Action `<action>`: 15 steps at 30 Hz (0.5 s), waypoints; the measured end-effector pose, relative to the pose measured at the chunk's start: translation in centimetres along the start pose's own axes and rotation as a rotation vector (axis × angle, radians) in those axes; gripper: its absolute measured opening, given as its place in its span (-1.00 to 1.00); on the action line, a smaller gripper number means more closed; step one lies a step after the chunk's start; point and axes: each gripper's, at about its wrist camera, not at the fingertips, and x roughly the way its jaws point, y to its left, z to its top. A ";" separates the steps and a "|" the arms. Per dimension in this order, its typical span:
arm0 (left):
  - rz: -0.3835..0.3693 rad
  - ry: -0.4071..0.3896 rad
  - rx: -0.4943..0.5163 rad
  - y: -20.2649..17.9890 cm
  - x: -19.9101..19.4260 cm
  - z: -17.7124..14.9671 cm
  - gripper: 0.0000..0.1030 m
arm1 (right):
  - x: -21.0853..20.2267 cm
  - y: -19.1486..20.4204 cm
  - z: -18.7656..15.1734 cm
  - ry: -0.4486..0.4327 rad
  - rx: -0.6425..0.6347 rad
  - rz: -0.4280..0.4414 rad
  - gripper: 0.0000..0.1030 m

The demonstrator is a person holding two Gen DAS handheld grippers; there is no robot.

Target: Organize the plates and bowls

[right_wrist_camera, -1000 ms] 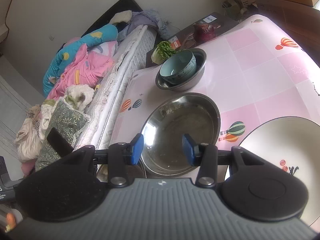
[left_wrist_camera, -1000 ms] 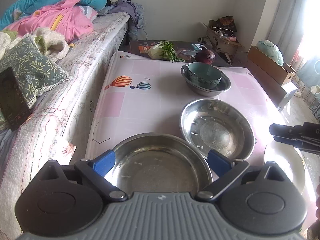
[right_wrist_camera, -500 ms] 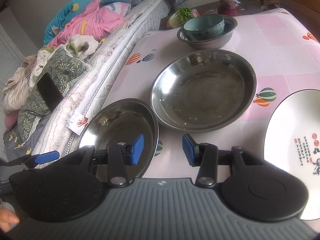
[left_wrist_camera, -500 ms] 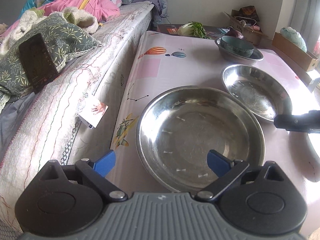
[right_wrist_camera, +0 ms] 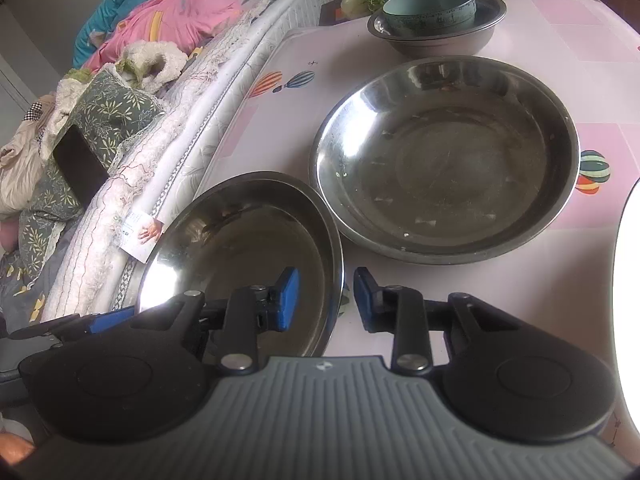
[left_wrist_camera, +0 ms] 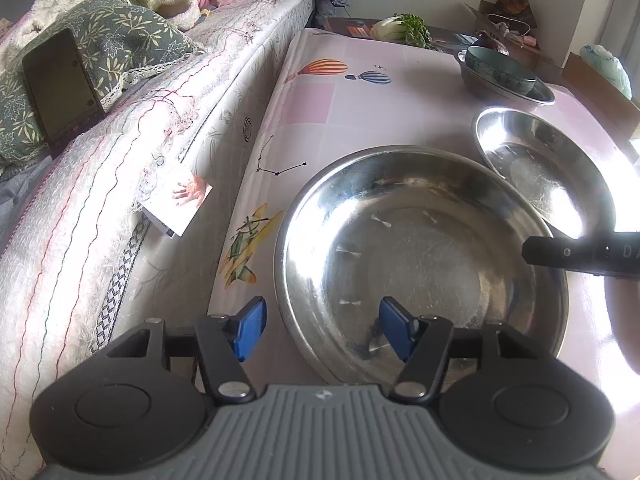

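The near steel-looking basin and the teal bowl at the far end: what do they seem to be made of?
The near basin looks like stainless steel with a polished finish: it mirrors the room and shows bright glare, with fine scratches on its floor. The teal bowl is probably glazed ceramic: opaque colour, a thick wall, a soft sheen and a faint pattern band. Hard plastic cannot be ruled out.

Right gripper (right_wrist_camera: 322, 300) jaws closing astride near steel dish (right_wrist_camera: 240, 256) rim; bigger steel dish (right_wrist_camera: 444, 156) ahead, bowl (right_wrist_camera: 430, 10) beyond.
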 end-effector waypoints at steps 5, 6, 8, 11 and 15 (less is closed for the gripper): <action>-0.006 0.007 0.016 -0.4 -0.1 -0.1 0.04 | 0.2 0.2 0.0 0.006 -0.003 -0.001 -0.58; -0.005 0.008 0.017 -0.4 -0.1 -0.2 0.04 | 0.1 0.1 -0.1 0.009 -0.003 0.000 -0.58; -0.009 0.014 0.013 -0.4 -0.2 -0.3 0.04 | -0.1 0.1 -0.2 0.013 -0.005 0.001 -0.58; -0.016 0.021 0.017 -0.5 -0.6 -0.5 0.04 | -0.4 0.1 -0.4 0.021 -0.010 -0.001 -0.58; -0.043 0.036 0.012 -0.4 -1.0 -0.9 0.04 | -0.9 0.0 -0.9 0.032 -0.019 -0.002 -0.58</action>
